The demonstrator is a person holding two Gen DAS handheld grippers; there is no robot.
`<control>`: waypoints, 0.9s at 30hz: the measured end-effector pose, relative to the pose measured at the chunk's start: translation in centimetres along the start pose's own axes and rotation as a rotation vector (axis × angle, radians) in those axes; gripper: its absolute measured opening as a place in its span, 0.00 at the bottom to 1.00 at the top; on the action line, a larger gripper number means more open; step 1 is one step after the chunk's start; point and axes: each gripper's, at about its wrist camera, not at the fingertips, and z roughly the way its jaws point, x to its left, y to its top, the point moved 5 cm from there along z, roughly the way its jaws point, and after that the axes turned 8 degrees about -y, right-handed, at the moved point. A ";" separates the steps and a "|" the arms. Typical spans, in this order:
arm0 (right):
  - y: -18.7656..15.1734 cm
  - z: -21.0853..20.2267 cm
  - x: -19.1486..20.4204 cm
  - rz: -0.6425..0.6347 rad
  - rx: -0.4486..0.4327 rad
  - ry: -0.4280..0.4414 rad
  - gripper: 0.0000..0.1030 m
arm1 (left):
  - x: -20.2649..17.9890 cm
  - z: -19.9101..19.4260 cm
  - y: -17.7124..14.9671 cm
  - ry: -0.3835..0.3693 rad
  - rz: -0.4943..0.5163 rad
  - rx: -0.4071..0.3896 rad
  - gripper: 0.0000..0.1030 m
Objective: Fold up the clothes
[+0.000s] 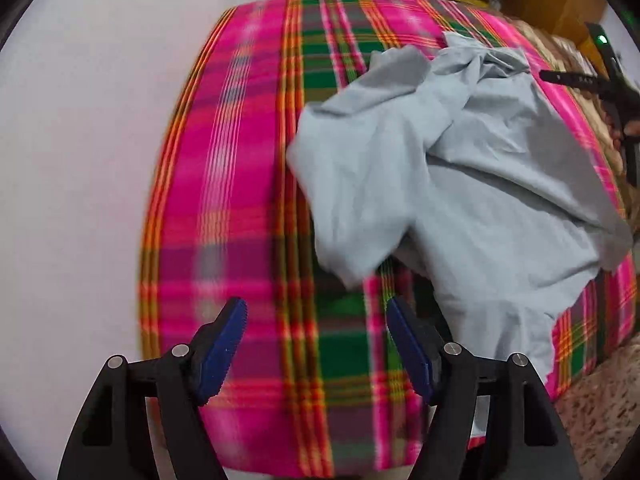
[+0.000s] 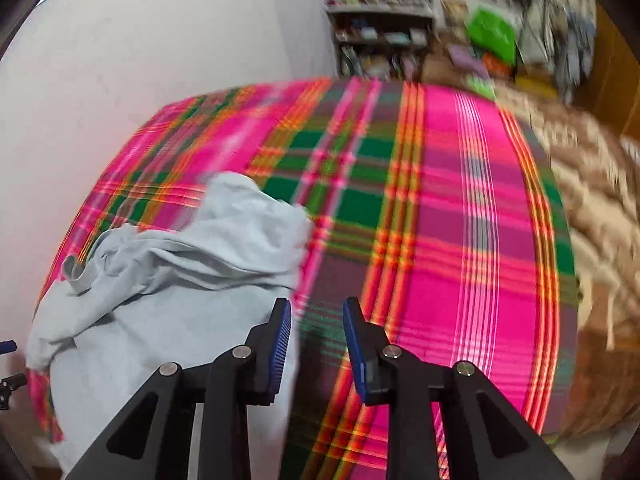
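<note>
1. Down over the bed goes the left gripper, jaws spread wide, nothing but plaid between the blue pads.
2. Under it lies the plaid blanket, hot pink with green blocks and orange lines, covering the bed top.
3. The grey hoodie lies crumpled on that blanket, in the left wrist view toward the bed's right side, its lower part spilling over the near edge.
4. One sleeve is flopped across the body, and the hood is bunched up toward the far edge.
5. The left gripper's right pad hangs just beside the hoodie's hem; whether it touches, the blur will not tell.
6. Over to the right gripper: jaws parted, a moderate gap, bare blanket showing between them.
7. Its left finger sits in front of the hoodie's edge, but nothing is pinched.
8. From the right wrist view the hoodie fills the near left part of the bed, hood peaked toward the middle.
9. A white wall runs along the bed's left edge.
10. Past the far edge stands a cluttered shelf.
11. A tan patterned cover lies along the bed's right edge.
</note>
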 end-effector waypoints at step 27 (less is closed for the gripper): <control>1.7 3.0 2.4 -0.322 0.046 -0.037 0.34 | -5.4 9.5 19.4 0.036 0.397 0.099 0.72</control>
